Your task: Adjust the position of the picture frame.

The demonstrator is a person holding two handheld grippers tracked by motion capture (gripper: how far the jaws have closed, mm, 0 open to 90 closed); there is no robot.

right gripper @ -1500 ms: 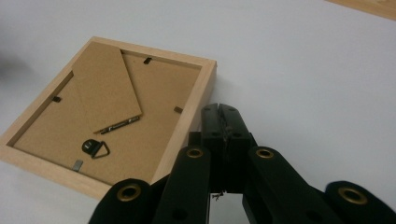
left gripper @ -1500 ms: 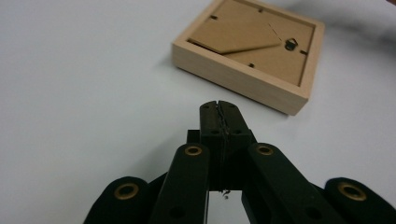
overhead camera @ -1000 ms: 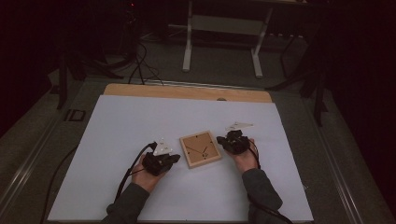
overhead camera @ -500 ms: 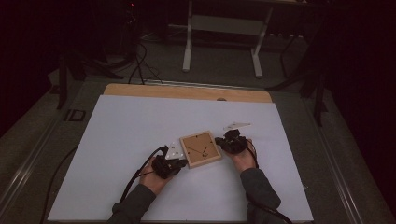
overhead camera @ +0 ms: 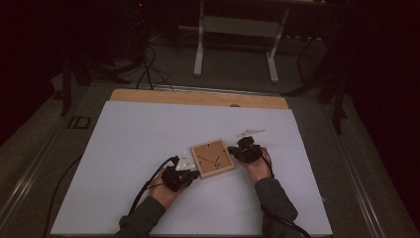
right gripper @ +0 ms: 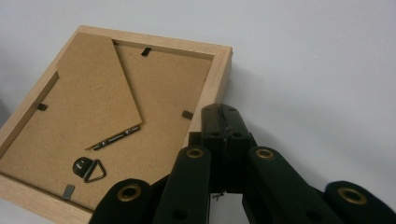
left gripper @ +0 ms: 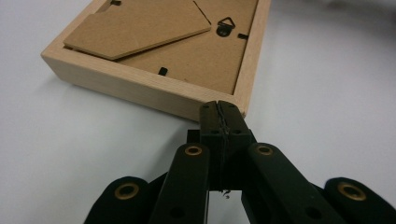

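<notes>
1. One picture frame [overhead camera: 213, 158] lies face down on the white bench [overhead camera: 133, 148], near the front edge, between the two grippers.
2. The frame is square, pale unfinished wood with plain flat rails; the grain shows on the near rail in the left gripper view [left gripper: 140, 86].
3. A brown fibreboard backing [right gripper: 168, 88] sits recessed inside the rails, matte and smooth.
4. One easel stand [right gripper: 100, 93] of the same board, a long angled panel, lies flat on the backing, hinged by a dark metal strip.
5. One triangular hanging ring [right gripper: 91, 169] on a round dark plate sits near a frame edge.
6. Small dark turn tabs [right gripper: 187, 114] hold the backing; four are visible in the right gripper view.
7. Left gripper [overhead camera: 194, 174]: jaws pressed together with nothing between them, tips touching the frame's near corner [left gripper: 219, 109].
8. Right gripper [overhead camera: 232, 150]: jaws likewise closed and empty, tips at the frame's right rail [right gripper: 219, 112].
9. Each gripper is black, with brass-coloured rivets.
10. Two white marker plates rest on the grippers in the high view.
</notes>
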